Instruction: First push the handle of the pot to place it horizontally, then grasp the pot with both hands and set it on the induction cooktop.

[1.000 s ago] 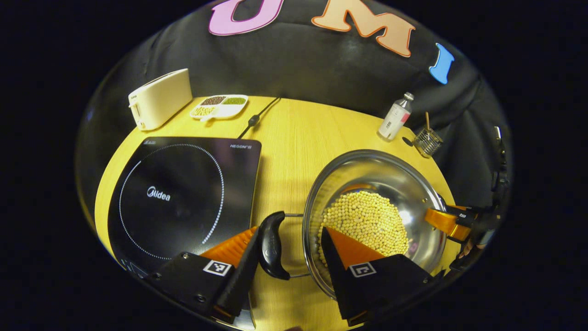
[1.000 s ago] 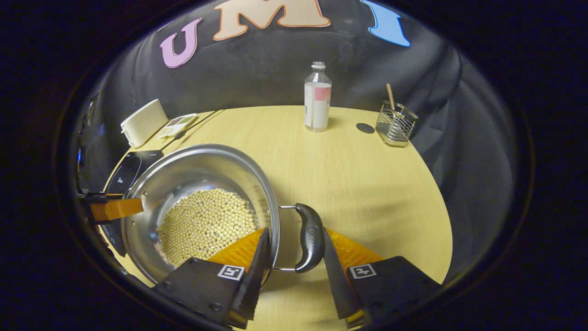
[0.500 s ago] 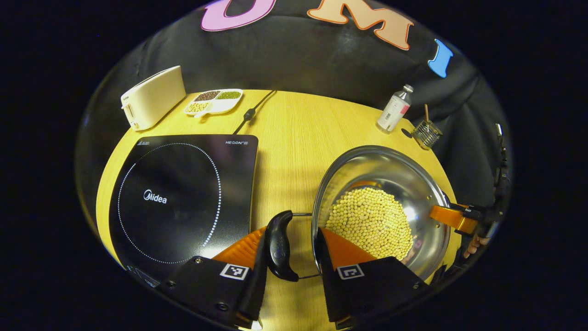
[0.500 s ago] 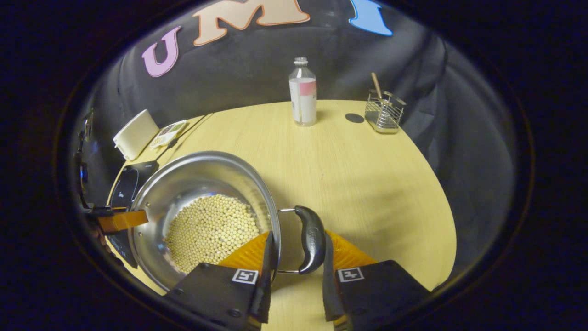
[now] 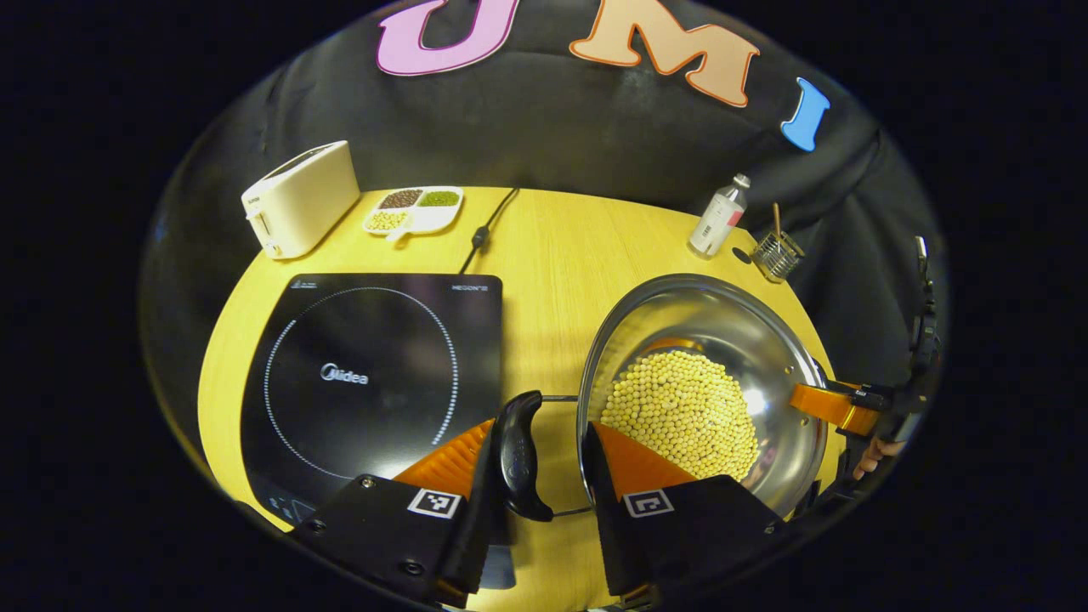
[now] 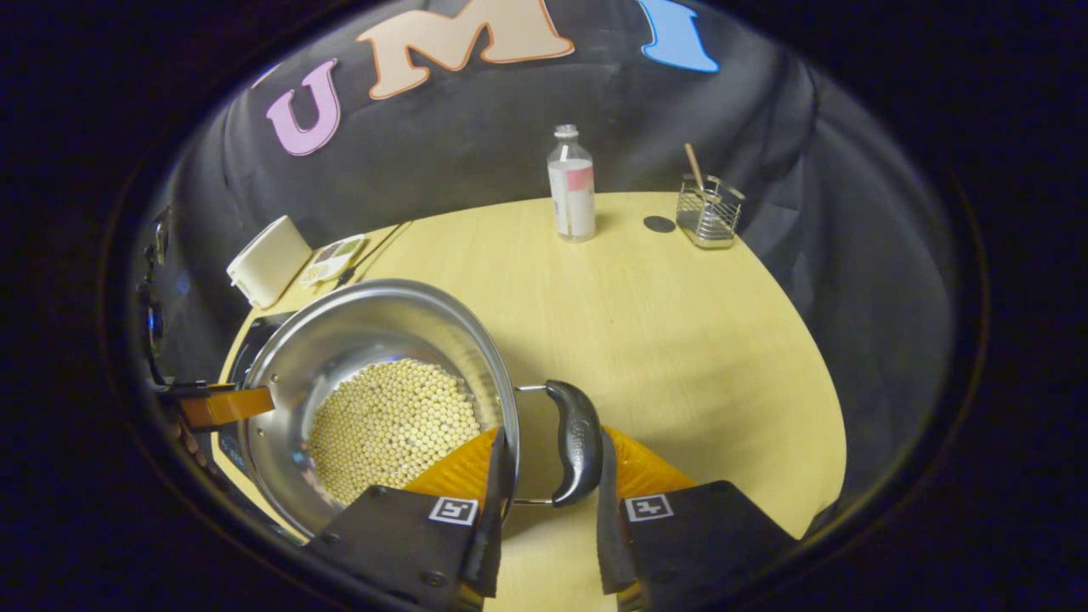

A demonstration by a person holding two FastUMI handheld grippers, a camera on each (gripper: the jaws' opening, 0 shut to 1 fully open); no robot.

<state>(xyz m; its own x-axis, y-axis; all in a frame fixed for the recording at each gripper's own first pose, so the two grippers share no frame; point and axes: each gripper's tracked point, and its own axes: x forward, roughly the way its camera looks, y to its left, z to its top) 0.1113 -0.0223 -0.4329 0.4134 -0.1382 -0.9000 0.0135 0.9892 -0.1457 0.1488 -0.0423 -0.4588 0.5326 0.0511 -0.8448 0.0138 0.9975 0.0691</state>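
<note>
Both grippers, left gripper (image 5: 537, 463) and right gripper (image 6: 548, 459), are closed, each spanning a pot handle (image 5: 518, 455) plus the rim (bean-filled pot (image 5: 705, 382) stays level); induction cooktop (image 5: 365, 374) lies beyond the left jaws.

Round light-wood counter (image 5: 552, 255). Black induction cooktop (image 5: 374, 382) flat near left edge, power cord (image 5: 486, 228) running to far edge. Cream toaster (image 5: 299, 199) and divided snack tray (image 5: 414, 208) at far-left edge. Bottle (image 6: 571, 184), dark coaster (image 6: 659, 223), wire holder (image 6: 709, 201) at far-right edge.
</note>
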